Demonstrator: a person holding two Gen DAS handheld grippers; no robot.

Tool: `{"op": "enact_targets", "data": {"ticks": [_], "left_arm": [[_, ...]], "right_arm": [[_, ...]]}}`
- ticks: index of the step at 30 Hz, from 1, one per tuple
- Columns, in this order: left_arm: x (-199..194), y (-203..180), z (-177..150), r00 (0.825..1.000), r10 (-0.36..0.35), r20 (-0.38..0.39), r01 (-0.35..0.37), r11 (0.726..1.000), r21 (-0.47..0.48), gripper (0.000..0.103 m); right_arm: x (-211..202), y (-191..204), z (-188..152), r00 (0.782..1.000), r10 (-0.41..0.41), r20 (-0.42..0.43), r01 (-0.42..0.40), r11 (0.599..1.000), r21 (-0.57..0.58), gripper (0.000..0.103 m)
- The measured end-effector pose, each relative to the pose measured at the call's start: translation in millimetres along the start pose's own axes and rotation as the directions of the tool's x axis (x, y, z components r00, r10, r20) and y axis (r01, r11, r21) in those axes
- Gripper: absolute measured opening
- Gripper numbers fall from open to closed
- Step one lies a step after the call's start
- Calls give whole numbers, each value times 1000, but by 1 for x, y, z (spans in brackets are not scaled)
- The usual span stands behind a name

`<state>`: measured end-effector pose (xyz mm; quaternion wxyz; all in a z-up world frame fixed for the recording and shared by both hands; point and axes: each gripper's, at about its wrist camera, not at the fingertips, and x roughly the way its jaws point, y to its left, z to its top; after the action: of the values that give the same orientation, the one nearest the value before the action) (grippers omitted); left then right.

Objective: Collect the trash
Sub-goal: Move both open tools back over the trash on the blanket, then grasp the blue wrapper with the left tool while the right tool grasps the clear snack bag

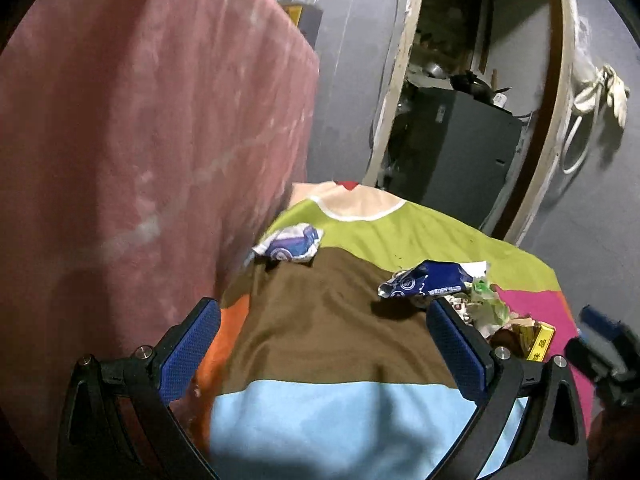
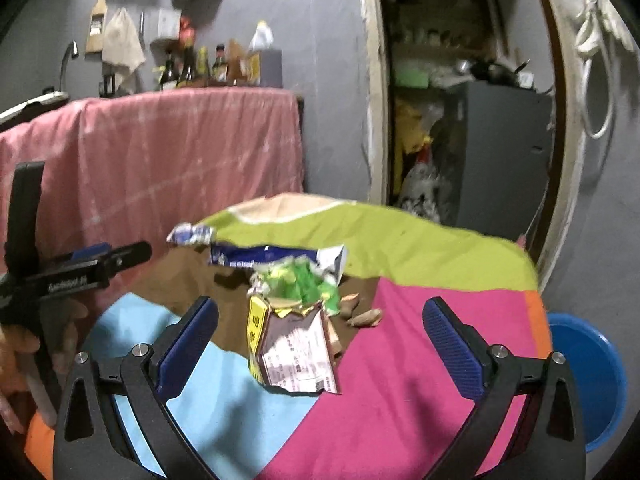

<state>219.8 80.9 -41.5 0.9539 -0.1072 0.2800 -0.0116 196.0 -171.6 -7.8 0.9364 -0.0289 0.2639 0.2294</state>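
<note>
The right tongs (image 2: 320, 344) are hanging wide apart and empty over the desk (image 2: 420, 320), and the brown snack packet (image 2: 294, 348) is lying straight ahead between their fingers, its long axis running away from them, torn mouth at the far end. The left tongs (image 1: 322, 344), equally spread and empty, are facing bare cloth; the white-blue wrapper (image 1: 289, 242) is sitting farther off, left of centre. I'd say the right ones are nearer.
</note>
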Motion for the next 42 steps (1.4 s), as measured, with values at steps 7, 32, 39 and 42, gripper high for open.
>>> {"op": "enact_targets", "data": {"ticks": [7, 32, 39, 42], "left_arm": [[16, -19, 3, 998, -50, -45, 52, 997, 64, 100], [82, -48, 23, 963, -184, -198, 195, 980, 38, 37], [72, -53, 20, 966, -175, -193, 187, 981, 48, 29], [66, -56, 18, 968, -172, -184, 183, 982, 42, 26]], "right_arm": [[30, -12, -6, 989, 91, -121, -83, 994, 70, 81], [31, -38, -9, 988, 99, -122, -85, 990, 115, 52], [26, -37, -11, 988, 104, -111, -91, 989, 116, 52], [20, -36, -11, 990, 101, -98, -90, 990, 111, 52]]}}
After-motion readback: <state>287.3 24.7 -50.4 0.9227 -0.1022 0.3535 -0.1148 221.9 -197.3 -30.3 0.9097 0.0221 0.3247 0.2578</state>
